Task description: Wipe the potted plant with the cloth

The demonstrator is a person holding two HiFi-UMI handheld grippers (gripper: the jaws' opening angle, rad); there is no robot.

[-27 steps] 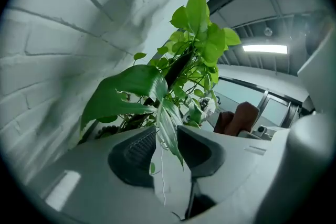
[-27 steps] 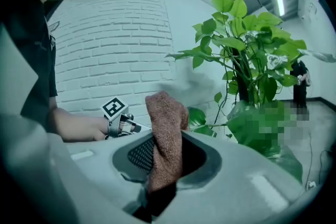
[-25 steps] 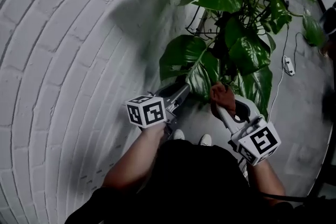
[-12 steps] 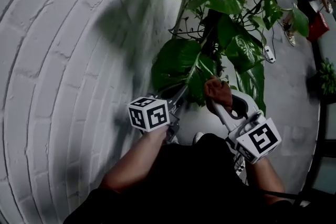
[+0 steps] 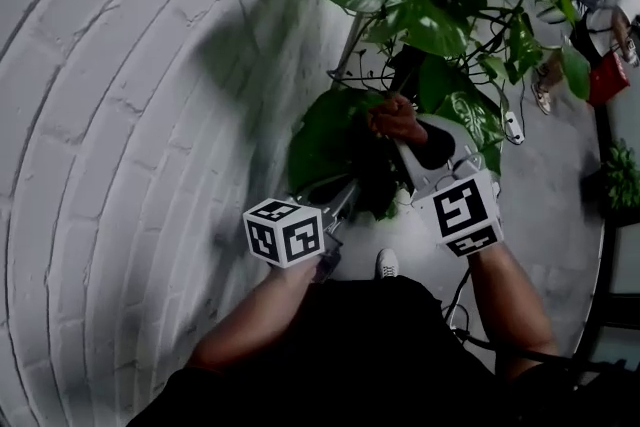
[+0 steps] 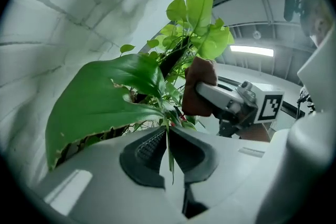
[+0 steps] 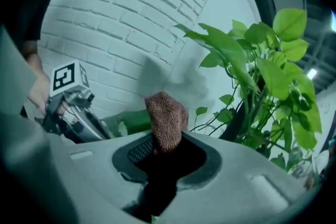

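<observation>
Potted plant fills the top of the head view, hard against the white brick wall. We see no pot, only foliage. Left gripper reaches up to the lower edge of a big leaf. Right gripper sits higher, with the brown cloth bunched at its tip, over the same leaf near the stems.

Left gripper view: the jaws have just been closing and pinch a thin strip of the big leaf that runs down between the pads, so we call it clenched on the leaf. The leaf spreads left, its lower margin ragged and brown. The cloth hangs just beyond the leaf; we cannot tell whether it touches.

Right gripper view: the jaws are clamped on the cloth, a knitted wad poking up out of them. The left gripper shows at far left, with the leaf low between the two.

Risks, our judgement: the pinch is narrow, so a hard drag of the cloth could tear that strip or rip along the damaged margin. Pulling the leaf taut may snap its stalk. The wad is small, so bare jaw tips could scrape the leaf. Thin stems nearby may snag the right gripper.
</observation>
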